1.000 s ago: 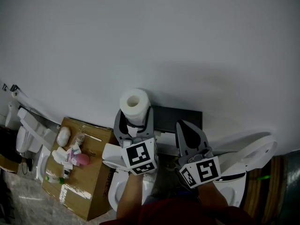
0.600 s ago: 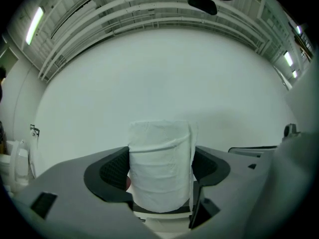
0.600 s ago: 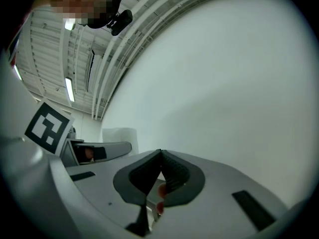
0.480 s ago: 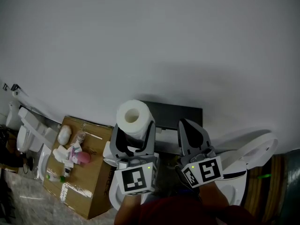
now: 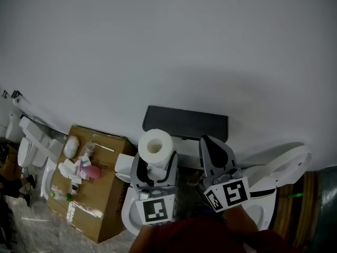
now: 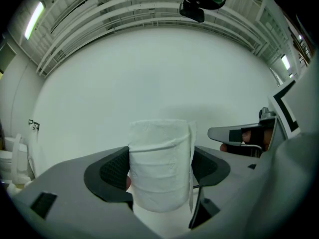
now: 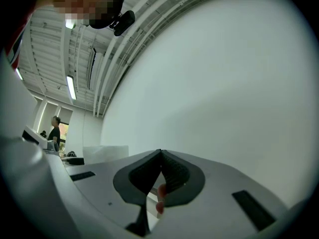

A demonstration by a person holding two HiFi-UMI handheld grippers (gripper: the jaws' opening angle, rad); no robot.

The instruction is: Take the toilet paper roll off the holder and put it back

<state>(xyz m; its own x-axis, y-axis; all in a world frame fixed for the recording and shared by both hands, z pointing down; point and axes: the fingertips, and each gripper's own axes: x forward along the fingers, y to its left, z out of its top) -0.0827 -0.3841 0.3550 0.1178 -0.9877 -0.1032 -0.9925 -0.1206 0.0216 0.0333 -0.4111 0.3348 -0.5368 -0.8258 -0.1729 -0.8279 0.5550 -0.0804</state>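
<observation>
Your left gripper (image 5: 155,165) clamps the roll (image 5: 155,145), which stands upright between its jaws. Your right gripper (image 5: 209,145), beside it, has its jaws pressed together on nothing. The roll is off the dark holder (image 5: 185,123), just near its lower edge, before the white wall (image 5: 168,46).

Toilet paper roll (image 5: 156,145): has dropped below the holder (image 5: 185,122), no longer overlapping it.
My left gripper (image 5: 155,165): has pulled back toward me.
Holder: whole front now uncovered.
</observation>
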